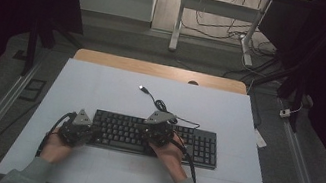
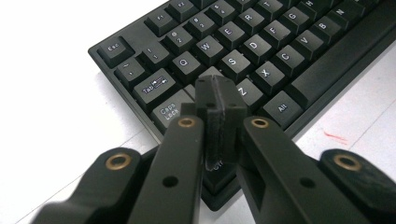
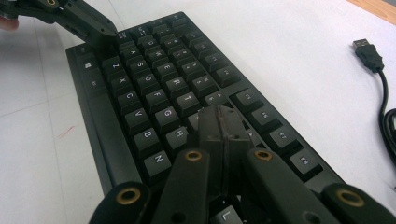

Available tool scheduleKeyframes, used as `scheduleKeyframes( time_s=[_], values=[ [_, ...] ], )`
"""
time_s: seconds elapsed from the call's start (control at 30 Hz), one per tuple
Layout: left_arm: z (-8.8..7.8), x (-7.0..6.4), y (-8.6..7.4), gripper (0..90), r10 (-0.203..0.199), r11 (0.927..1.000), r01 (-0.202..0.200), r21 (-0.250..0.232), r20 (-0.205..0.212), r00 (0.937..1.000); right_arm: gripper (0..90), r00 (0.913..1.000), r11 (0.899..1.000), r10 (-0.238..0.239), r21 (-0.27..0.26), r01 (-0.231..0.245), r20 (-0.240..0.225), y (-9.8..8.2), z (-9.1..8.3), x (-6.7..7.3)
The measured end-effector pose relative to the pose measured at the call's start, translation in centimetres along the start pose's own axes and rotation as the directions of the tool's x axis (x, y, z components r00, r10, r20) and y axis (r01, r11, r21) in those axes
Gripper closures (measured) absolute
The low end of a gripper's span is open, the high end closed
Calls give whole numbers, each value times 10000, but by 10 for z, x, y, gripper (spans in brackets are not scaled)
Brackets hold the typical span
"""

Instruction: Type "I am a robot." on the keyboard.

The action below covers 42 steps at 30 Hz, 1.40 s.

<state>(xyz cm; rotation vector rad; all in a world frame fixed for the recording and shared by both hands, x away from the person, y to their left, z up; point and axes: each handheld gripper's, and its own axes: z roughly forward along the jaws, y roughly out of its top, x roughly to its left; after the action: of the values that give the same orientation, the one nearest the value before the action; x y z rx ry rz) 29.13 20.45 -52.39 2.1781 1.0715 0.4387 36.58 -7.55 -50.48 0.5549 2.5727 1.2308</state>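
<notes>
Black on pale grey from up high: the keyboard (image 1: 155,138) lies across the near half of the table (image 1: 101,85), with the left gripper (image 1: 84,130) at its left end and the right gripper (image 1: 156,130) over its middle. Both are small and dark at this range, so jaw detail is lost here. The loose USB plug (image 1: 143,88) trails off behind the board, and a careless sweep of the right hand could snag that cable, I'd say.

Over to the left gripper view: the left gripper (image 2: 219,100) has its jaws pressed together, nothing between them, tip down around the A key, which it covers. Whether it actually presses a key I can't tell. The risk is that the broad tip straddles two keys, with Caps Lock (image 2: 169,112) just beside it.

Right gripper view now: the right gripper (image 3: 223,122) is likewise closed and empty, poised above the keyboard (image 3: 154,88) near the H and J keys, and the keys under it are hidden. Come down off-centre and it mashes a neighbour. The other gripper sits far off at the top left, cut by the frame.
</notes>
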Motion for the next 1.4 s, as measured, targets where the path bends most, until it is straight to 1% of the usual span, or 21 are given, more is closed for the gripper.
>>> scheduleKeyframes(
  time_s=[0.13,0.27,0.43,0.57,0.67,0.9,1.07,1.2,1.3,1.4],
  values=[
    [0,0,0,883,3,10000,-3,11,16,10000,894,10000,10000,33,2,-33,27,1,3,-1],
    [1,0,0,883,10,10000,-10,22,12,10000,894,9999,9999,67,125,-68,92,2,6,-1],
    [0,0,-1,882,-5,10000,5,43,-2,10000,894,9995,9988,181,448,-193,250,-1,8,-2],
    [1,0,-1,882,7,10000,-7,62,0,10000,894,9986,9973,404,605,-424,352,-4,9,-6],
    [1,0,-1,882,-4,10000,4,63,8,10000,894,9984,9967,400,692,-428,410,-5,9,-6],
    [1,0,-1,882,-10,10000,10,66,17,10000,894,9981,9962,364,772,-401,488,-6,9,-7],
    [1,0,-2,882,-9,10000,9,75,21,10000,894,9979,9964,392,734,-428,507,-6,9,-7],
    [3,-1,-2,884,84,9998,-83,198,-49,10000,894,9978,9964,380,742,-420,548,-6,9,-7],
    [3,-2,-2,884,153,9997,-151,203,-77,9999,894,9977,9964,375,742,-416,557,-6,9,-7],
    [3,-2,-2,884,113,9997,-112,195,-65,9999,894,9977,9963,376,750,-418,568,-6,9,-7]
  ],
)
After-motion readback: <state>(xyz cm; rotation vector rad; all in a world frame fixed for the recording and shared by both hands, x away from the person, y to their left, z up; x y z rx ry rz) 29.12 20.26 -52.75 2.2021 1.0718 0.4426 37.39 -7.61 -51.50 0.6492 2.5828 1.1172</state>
